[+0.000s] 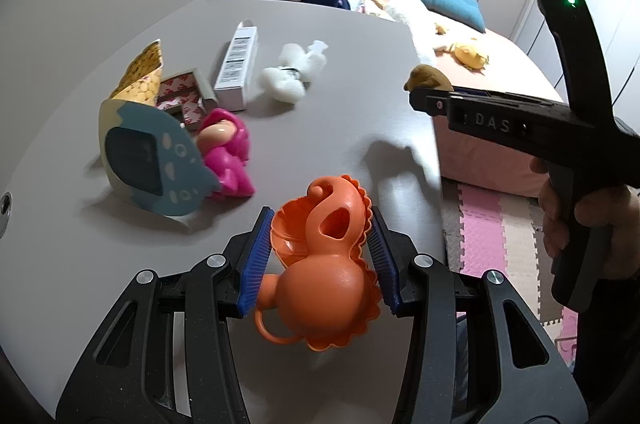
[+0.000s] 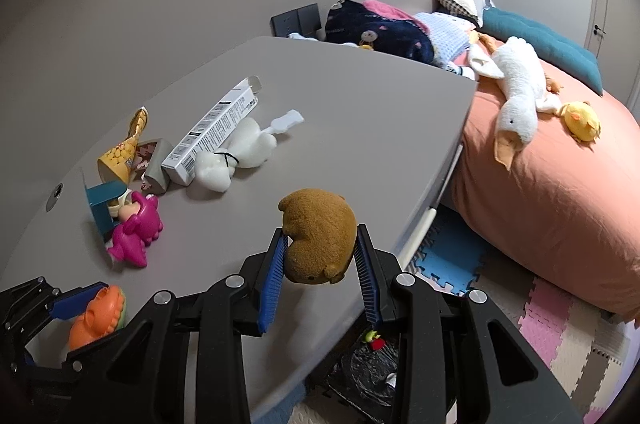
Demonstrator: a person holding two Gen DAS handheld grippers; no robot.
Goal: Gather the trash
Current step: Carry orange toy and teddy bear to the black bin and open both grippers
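My left gripper (image 1: pixel 320 224) is shut on an orange plastic flamingo toy (image 1: pixel 320 288), held just above the grey table (image 1: pixel 340 111). My right gripper (image 2: pixel 321 232) is shut on a brown plush toy (image 2: pixel 318 236) over the table's right edge. In the left wrist view the right gripper (image 1: pixel 420 97) shows from the side with the brown plush (image 1: pixel 428 75) at its tip. The left gripper (image 2: pixel 76 304) with the orange toy (image 2: pixel 94 324) sits at the right wrist view's lower left. On the table lie a long white box (image 2: pixel 216 131), white foam pieces (image 2: pixel 236 155), a yellow snack bag (image 2: pixel 124 151) and a small open carton (image 2: pixel 154 159).
A pink doll (image 1: pixel 226 151) leans on a blue and cream card package (image 1: pixel 152 163) at the table's left. Below the table's near edge stands a bin lined with a black bag (image 2: pixel 360 368). A bed with a pink cover (image 2: pixel 560 216) and plush toys stands right, above foam floor mats (image 2: pixel 552 320).
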